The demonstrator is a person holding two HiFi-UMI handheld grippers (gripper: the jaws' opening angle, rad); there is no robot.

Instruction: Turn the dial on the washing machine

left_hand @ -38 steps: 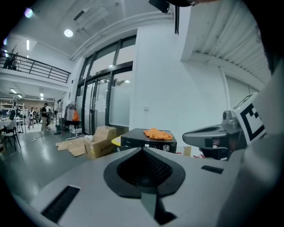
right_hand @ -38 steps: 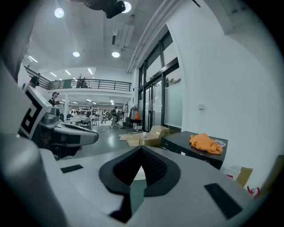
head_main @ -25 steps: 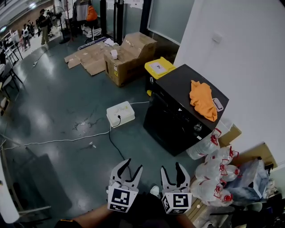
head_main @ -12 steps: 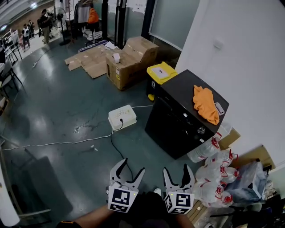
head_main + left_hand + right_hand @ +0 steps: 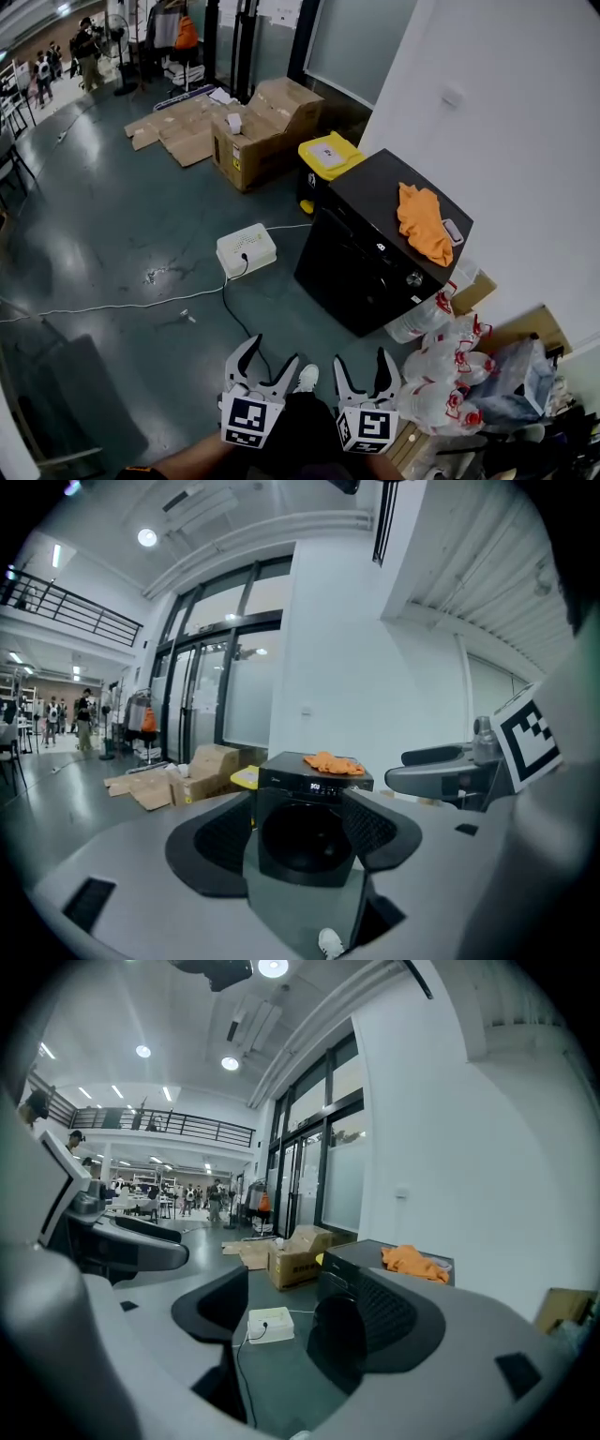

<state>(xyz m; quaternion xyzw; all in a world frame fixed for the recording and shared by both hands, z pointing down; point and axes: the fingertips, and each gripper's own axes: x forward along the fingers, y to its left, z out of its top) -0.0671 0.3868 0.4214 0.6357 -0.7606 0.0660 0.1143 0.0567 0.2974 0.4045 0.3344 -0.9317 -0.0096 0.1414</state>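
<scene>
Washing machine: a black front-loader (image 5: 370, 248) stood on the floor against the white wall, well apart from both hand-held grippers.
Dial: a small round silvery knob (image 5: 413, 278) sat on the top front strip, at the end nearest the clear bottles (image 5: 441, 375). Nothing touched it.
Left hand-held gripper (image 5: 267, 354): its jaws had just been opening and stood wide apart. Nothing was held; only the distant machine showed between the pads.
Right hand-held gripper (image 5: 361, 361): its jaws had likewise just been opening and stood wide apart, holding nothing.
Display (image 5: 314, 787): lit characters showed, too small to read.
Yellow lid (image 5: 328, 155): it carried a white label whose print was illegible.
Cardboard box (image 5: 267, 122): the marks on its side were too small to read.
Marker cubes: they showed black-and-white square patterns only, no letters.
Machine top: an orange cloth (image 5: 422, 223) lay there with a small pale flat item (image 5: 453, 231) just beside it, kind unclear.
Hidden: in the right gripper view the right jaw covered most of the machine's front. In the left gripper view the dial could not be made out.
Floor: a white box (image 5: 246, 249) had a black cable plugged into it.
</scene>
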